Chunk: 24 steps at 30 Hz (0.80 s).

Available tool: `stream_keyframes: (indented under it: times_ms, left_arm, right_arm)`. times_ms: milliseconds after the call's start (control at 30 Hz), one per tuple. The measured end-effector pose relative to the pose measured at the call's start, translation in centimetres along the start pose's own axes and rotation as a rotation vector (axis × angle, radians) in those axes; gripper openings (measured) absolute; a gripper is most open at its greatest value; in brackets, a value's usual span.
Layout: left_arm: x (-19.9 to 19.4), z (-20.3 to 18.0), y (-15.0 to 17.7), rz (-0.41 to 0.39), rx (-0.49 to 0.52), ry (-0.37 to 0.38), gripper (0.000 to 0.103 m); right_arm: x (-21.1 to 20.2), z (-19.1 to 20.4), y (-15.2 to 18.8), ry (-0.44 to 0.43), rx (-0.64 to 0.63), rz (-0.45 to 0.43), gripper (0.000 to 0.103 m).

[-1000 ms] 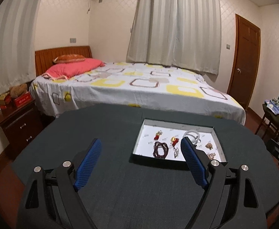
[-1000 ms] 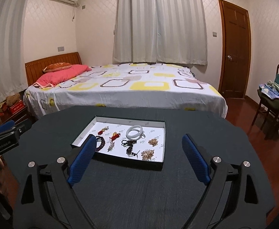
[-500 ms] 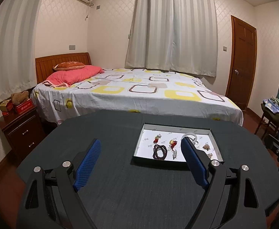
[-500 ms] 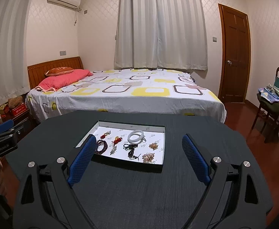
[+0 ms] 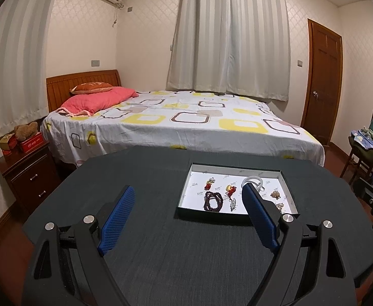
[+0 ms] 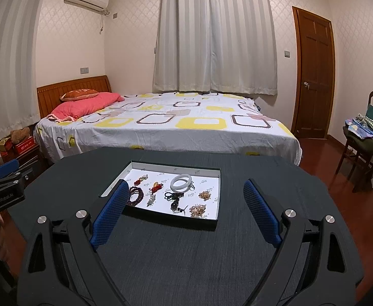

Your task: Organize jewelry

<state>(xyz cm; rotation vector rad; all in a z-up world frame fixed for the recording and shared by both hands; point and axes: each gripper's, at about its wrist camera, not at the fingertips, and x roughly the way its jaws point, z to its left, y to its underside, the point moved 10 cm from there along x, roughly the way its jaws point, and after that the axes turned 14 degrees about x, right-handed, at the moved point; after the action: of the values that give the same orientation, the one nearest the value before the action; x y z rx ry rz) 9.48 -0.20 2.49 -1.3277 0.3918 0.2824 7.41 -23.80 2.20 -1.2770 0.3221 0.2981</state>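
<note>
A shallow white-lined tray [image 6: 213,223] lies on the dark table [image 6: 186,255]; it also shows in the left wrist view [image 5: 186,181]. In it lie a white bangle [image 6: 181,182], a dark red bead bracelet [image 6: 135,195], red charms [image 6: 156,186], a black cord pendant [image 6: 174,199] and gold pieces [image 6: 198,210]. The bead bracelet [image 5: 213,201] and bangle [image 5: 252,179] show in the left wrist view too. My left gripper [image 5: 187,200] is open and empty, short of the tray. My right gripper [image 6: 184,193] is open and empty, short of the tray's near edge.
A bed [image 6: 166,125] stands beyond the table. A nightstand [image 5: 28,170] is at the left, a chair with clothes [image 6: 362,137] at the right, a door [image 6: 314,76] behind. The left gripper's body [image 6: 0,191] shows at the right view's left edge.
Both grippers have tilted up and drawn back a little, so the tray sits lower and smaller in each view. Both stay open and empty.
</note>
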Motion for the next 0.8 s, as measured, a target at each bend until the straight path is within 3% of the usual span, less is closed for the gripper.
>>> stream_keyframes:
  times_ms: [800]
  left_arm:
    - [-0.2, 0.07, 0.01, 0.001, -0.005, 0.001, 0.083]
  right_arm:
    - [-0.13, -0.12, -0.13, 0.0, -0.001, -0.002, 0.089]
